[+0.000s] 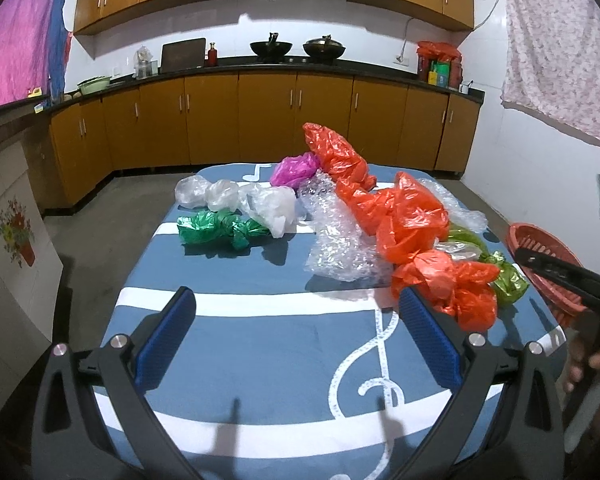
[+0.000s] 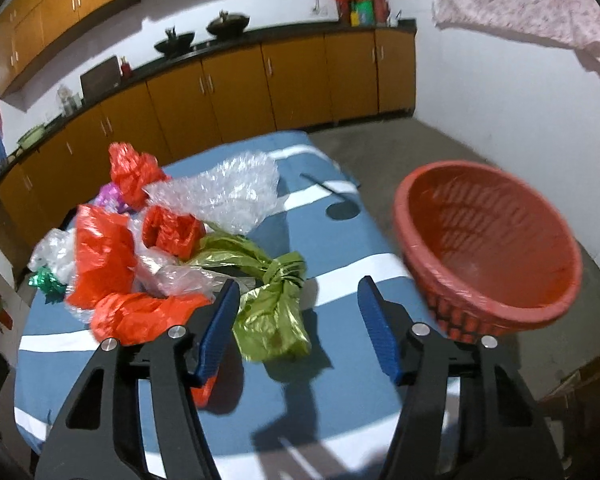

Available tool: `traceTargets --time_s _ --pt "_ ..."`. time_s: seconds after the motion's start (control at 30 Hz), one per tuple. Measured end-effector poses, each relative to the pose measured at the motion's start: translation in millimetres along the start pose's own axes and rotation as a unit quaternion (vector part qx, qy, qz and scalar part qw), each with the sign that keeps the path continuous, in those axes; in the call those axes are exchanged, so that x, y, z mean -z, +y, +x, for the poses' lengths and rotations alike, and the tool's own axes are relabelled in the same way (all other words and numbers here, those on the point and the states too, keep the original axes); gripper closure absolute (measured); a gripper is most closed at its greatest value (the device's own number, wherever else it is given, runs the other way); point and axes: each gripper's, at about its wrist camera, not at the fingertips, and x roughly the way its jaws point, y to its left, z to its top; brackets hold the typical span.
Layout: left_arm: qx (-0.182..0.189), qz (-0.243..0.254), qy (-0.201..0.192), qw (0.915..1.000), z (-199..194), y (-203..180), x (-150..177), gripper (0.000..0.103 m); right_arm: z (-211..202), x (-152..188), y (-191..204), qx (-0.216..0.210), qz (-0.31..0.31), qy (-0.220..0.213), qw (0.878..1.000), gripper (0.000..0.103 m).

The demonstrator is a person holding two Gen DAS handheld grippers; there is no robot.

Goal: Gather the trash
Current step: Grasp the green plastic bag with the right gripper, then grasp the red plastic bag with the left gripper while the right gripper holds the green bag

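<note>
Right gripper (image 2: 296, 320) spread wide, empty, over olive bag (image 2: 270, 320); left gripper (image 1: 296, 336) gaping, idle. Risk: slick film slips my pads, misses basket (image 2: 488, 312).

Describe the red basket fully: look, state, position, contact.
The red basket is a round, slotted-wall plastic bowl with a thick rolled rim. It is empty, tilted with its opening toward the camera, at the table's right edge, right of the olive-green bag. Its support is hidden. Nothing visibly touches it; the open right gripper is nearby.
</note>
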Motion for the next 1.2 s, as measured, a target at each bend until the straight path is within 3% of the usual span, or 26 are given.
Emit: traceTargets --time_s 0.2,0.33,0.4,0.5,0.9,1.2 --pt "0.008 0.002 0.006 1.0 11.7 -1.7 -1.3 0.004 28.8 2.4 0.8 0.005 -0.019 0.036 0.999 0.052" --pt "0.018 0.001 0.007 0.9998 16.7 -6.0 -2.8 0.004 38.3 9.5 -5.4 -0.01 -0.013 0.057 0.998 0.071" --pt "0.023 0.002 0.007 0.9997 19.0 -8.6 -3.4 0.004 40.1 11.9 -6.8 -0.018 -0.015 0.062 0.998 0.087" --pt "0.033 0.004 0.008 0.9994 21.9 -15.3 -3.8 0.004 37.7 13.2 -6.6 -0.022 -0.018 0.058 0.998 0.092" --pt "0.07 0.001 0.022 0.9973 37.0 -38.6 -3.5 0.004 2.7 21.4 -26.0 -0.022 0.0 0.03 0.999 0.096" --pt "0.112 0.017 0.04 0.9928 53.2 -76.3 -8.4 0.014 -16.1 34.2 -45.4 0.002 0.009 0.016 1.0 0.096"
